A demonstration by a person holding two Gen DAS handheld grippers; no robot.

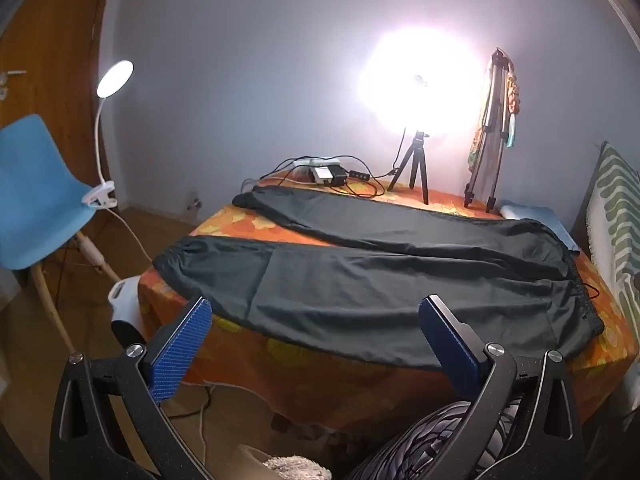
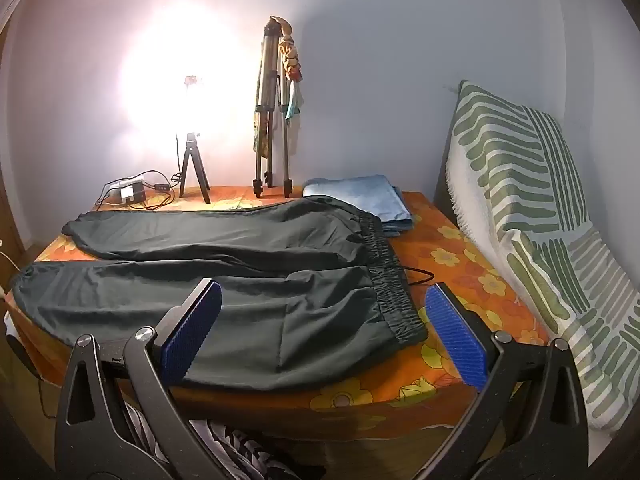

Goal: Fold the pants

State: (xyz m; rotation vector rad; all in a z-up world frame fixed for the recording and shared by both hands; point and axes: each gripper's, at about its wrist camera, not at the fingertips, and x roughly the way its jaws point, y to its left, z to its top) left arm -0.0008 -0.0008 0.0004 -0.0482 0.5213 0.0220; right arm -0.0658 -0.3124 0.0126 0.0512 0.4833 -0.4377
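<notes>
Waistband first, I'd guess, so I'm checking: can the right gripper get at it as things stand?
Probably yes: the right gripper hangs open just before the waistband, and nothing lies between them.

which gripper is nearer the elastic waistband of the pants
Right. The right gripper hangs open just before the waistband; the left gripper hangs open before the near leg, the waistband off to its right.

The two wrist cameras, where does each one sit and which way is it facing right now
Left wrist: on the left gripper, open, looking forward and down at the pants' leg end; blue chair beside it.
Right wrist: on the right gripper, open, looking at the pants' waistband, striped cushion on its right.
Shared: pants, orange tablecloth, bright lamp, tall tripod.
</notes>
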